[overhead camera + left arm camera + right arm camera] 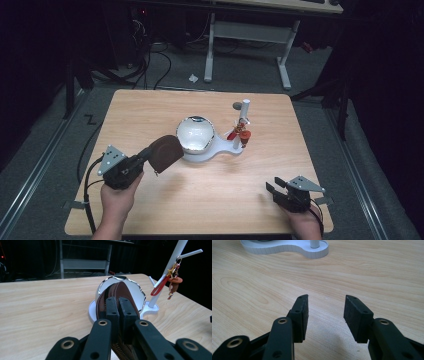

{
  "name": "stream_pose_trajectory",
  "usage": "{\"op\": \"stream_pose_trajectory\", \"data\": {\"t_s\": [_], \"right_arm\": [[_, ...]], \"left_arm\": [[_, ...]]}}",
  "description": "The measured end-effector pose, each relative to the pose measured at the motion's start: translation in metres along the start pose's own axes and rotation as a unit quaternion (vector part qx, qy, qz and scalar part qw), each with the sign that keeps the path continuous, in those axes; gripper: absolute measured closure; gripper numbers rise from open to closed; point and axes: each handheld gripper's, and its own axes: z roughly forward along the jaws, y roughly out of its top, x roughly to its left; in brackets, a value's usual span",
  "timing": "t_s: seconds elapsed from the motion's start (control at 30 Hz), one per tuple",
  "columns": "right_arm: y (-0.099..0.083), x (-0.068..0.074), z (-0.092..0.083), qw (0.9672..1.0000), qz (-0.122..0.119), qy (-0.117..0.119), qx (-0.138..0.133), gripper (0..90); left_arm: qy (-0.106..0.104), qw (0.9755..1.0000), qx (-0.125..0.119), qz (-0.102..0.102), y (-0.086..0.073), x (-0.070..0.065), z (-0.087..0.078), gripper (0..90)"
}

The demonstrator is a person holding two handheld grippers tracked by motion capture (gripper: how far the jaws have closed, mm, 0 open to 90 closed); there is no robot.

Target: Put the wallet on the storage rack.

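Two hand-held grippers work over the desk. The left hand-held gripper is clamped on a brown zippered pouch, held up just beside the white bowl of a white stand hung with a red keychain. The right hand-held gripper rests near the desk's front edge, jaws apart and empty. Likely step: carrying the pouch toward the bowl; next calls for lowering it in and releasing.

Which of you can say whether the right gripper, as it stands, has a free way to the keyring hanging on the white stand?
Probably yes. The right gripper has open, empty jaws, and bare table lies between it and the keyring, which hangs on the stand's near side. The left gripper, holding the brown pouch, sits off to the other side.
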Motion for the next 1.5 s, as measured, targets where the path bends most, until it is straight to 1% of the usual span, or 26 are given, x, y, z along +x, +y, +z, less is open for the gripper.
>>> {"op": "stream_pose_trajectory", "data": {"t_s": [0.17, 0.27, 0.53, 0.8, 0.83, 1.0, 1.07, 1.17, 1.3, 1.5], "right_arm": [[0.000, 0.001, -0.002, 1.0000, -0.001, 0.001, -0.002, 55.3], [0.000, 0.001, -0.001, 1.0000, -0.004, 0.002, -0.003, 55.2], [0.000, 0.000, -0.001, 1.0000, -0.003, 0.004, -0.003, 55.3], [0.000, -0.001, -0.002, 1.0000, -0.003, 0.004, -0.006, 55.3], [0.000, -0.001, -0.002, 1.0000, -0.004, 0.004, -0.005, 55.3], [0.000, -0.001, -0.002, 1.0000, -0.005, 0.004, -0.004, 55.3], [0.000, -0.001, -0.002, 1.0000, -0.006, 0.004, -0.004, 55.3], [0.000, -0.001, -0.002, 1.0000, -0.006, 0.004, -0.004, 55.4], [0.000, -0.001, -0.002, 1.0000, -0.006, 0.004, -0.004, 55.6], [0.000, -0.001, -0.002, 1.0000, -0.007, 0.005, -0.003, 55.5]], "left_arm": [[-0.005, 0.9999, 0.009, 0.004, 0.011, -0.003, 0.014, 87.6], [-0.004, 0.9999, 0.014, 0.007, 0.017, -0.004, 0.023, 87.6], [-0.005, 0.9996, 0.025, 0.009, 0.029, -0.004, 0.042, 87.5], [0.000, 0.9992, 0.040, 0.007, 0.031, -0.004, 0.058, 87.5], [-0.001, 0.9992, 0.041, 0.004, 0.031, -0.004, 0.059, 87.6], [0.002, 0.9987, 0.052, 0.003, 0.032, -0.005, 0.067, 87.5], [0.003, 0.9985, 0.055, -0.002, 0.032, -0.006, 0.071, 87.5], [0.006, 0.9982, 0.060, 0.001, 0.032, -0.007, 0.075, 87.5], [0.013, 0.9978, 0.065, -0.005, 0.032, -0.007, 0.080, 87.4], [0.031, 0.9965, 0.077, -0.005, 0.034, -0.008, 0.089, 87.2]]}}
